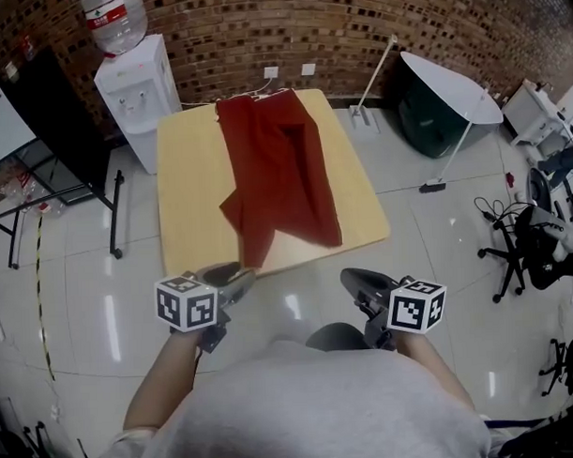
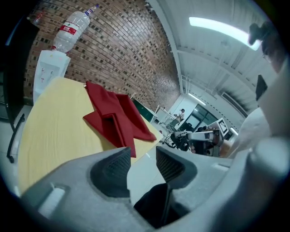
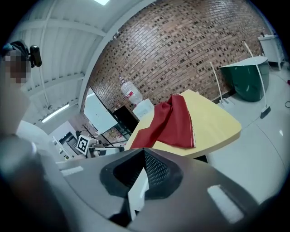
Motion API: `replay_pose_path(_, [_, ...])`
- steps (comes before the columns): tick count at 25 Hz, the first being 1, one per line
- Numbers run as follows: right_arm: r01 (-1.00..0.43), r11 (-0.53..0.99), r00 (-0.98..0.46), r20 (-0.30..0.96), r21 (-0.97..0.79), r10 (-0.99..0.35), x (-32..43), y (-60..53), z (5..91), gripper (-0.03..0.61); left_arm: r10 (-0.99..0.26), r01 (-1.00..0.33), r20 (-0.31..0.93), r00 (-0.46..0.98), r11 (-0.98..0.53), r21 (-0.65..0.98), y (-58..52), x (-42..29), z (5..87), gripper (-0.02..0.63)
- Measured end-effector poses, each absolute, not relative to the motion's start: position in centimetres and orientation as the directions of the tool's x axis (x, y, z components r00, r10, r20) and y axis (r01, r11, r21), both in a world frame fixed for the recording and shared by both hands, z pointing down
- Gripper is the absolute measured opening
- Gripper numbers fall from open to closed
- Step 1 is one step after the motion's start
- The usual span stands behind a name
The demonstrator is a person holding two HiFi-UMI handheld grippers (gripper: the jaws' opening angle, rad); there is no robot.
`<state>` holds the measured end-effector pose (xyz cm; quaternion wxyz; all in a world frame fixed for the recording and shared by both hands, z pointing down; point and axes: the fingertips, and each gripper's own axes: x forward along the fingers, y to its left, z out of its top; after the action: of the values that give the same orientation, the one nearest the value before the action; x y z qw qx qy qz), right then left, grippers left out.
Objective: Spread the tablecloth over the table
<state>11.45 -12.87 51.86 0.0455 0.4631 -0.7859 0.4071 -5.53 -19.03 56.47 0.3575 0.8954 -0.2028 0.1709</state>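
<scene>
Left gripper (image 1: 230, 276) (image 2: 142, 164): jaws spread, nothing between them, only floor showing through the gap. Right gripper (image 1: 358, 281) (image 3: 144, 168): jaws pressed together, holding nothing. In the head view both are held in front of the person's torso, the left at 9 o'clock of the right, each pointing toward 12 o'clock at the near edge of the desk (image 1: 190, 199) (image 2: 50, 131) (image 3: 217, 122). The left gripper's tips sit just short of that edge; the right gripper is slightly further back. The tablecloth (image 1: 280, 167) (image 2: 115, 120) (image 3: 174, 118), red, is not spread. It lies bunched and folded in a strip down the middle of the desk from the far edge toward the near edge, with one corner hanging over the near edge at 12 o'clock of the left gripper, close to it but apart. Bare yellow desk surface shows on both sides of the cloth. A water dispenser (image 1: 136, 88) stands at 11 o'clock beyond the desk, against the brick wall (image 1: 354, 24).
</scene>
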Motion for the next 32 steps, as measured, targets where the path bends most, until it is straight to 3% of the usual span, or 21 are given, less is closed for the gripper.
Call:
replay_pose_path(5, [-0.761,0.254,-0.584,0.459,-0.597,-0.669,11.8,-13.2,51.8,-0.002,-0.223,-0.533,0.521,0.824,-0.621,0.575,-20.3,-4.5,59.6,0.21])
replay_pose_path(10, [-0.745,0.238,-0.597,0.463,-0.623,-0.655,13.5,-14.7,53.3,-0.002,-0.251,-0.579,0.556,0.793,-0.597,0.556,-23.0,-3.5,61.0,0.212])
replay_pose_path(14, [-0.749,0.218,-0.588,0.476,-0.626,-0.654,14.7,-16.7,54.7,-0.002,-0.181,-0.549,0.564,0.806,-0.585,0.597,-23.0,-2.5,61.3,0.209])
replay_pose_path(16, [-0.748,0.182,-0.577,0.49,-0.638,-0.654,15.6,-18.1,55.9,-0.002,-0.14,-0.538,0.591,0.794,-0.614,0.578,-22.6,-1.9,61.5,0.147])
replay_pose_path(18, [-0.753,0.133,-0.556,0.515,-0.644,-0.652,16.6,-19.5,57.4,-0.002,-0.124,-0.543,0.612,0.781,-0.619,0.568,-22.5,-1.5,61.8,0.036])
replay_pose_path(20, [-0.779,0.105,-0.528,0.557,-0.617,-0.642,17.7,-20.7,59.1,0.006,-0.114,-0.542,0.61,0.784,-0.603,0.585,-22.4,-1.3,61.9,0.009])
replay_pose_path(25, [-0.84,0.165,-0.514,0.66,-0.518,-0.548,17.6,-21.8,62.6,0.146,-0.105,-0.545,0.606,0.789,-0.577,0.609,-22.7,-1.7,61.7,0.009])
replay_pose_path(32, [-0.907,0.251,-0.422,0.76,-0.34,-0.495,16.9,-23.2,64.2,0.236,-0.138,-0.563,0.598,0.789,-0.551,0.616,-23.0,-1.8,61.2,0.009])
